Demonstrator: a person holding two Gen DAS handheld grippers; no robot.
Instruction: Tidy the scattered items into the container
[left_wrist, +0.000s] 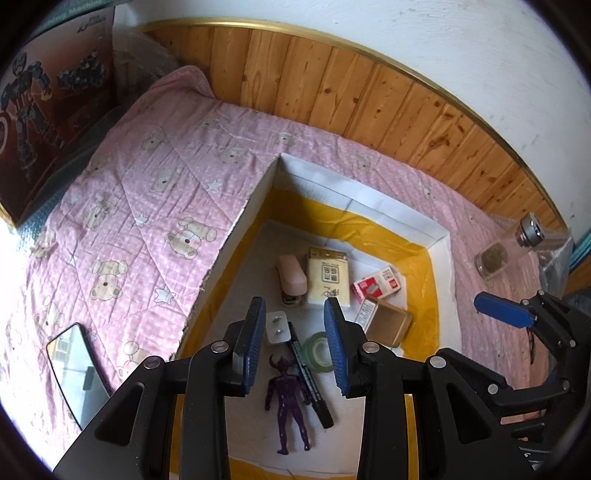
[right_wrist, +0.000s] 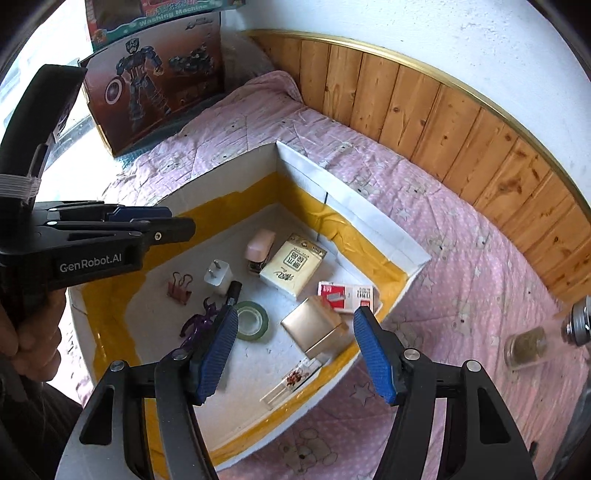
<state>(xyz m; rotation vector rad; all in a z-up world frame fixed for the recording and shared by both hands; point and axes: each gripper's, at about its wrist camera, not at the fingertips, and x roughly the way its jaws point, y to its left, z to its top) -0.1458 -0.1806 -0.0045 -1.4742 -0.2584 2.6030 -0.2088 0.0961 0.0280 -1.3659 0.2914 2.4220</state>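
White foam walls and yellow tape frame the container (left_wrist: 437, 236) on the pink quilt (left_wrist: 147, 177). Left gripper (left_wrist: 295, 345) hangs half-spread and empty above the purple figure (left_wrist: 290, 398), marker (left_wrist: 308, 373) and tape roll (left_wrist: 317, 350). Right gripper (right_wrist: 295, 350) gapes wide, empty, over the gold box (right_wrist: 314, 326).
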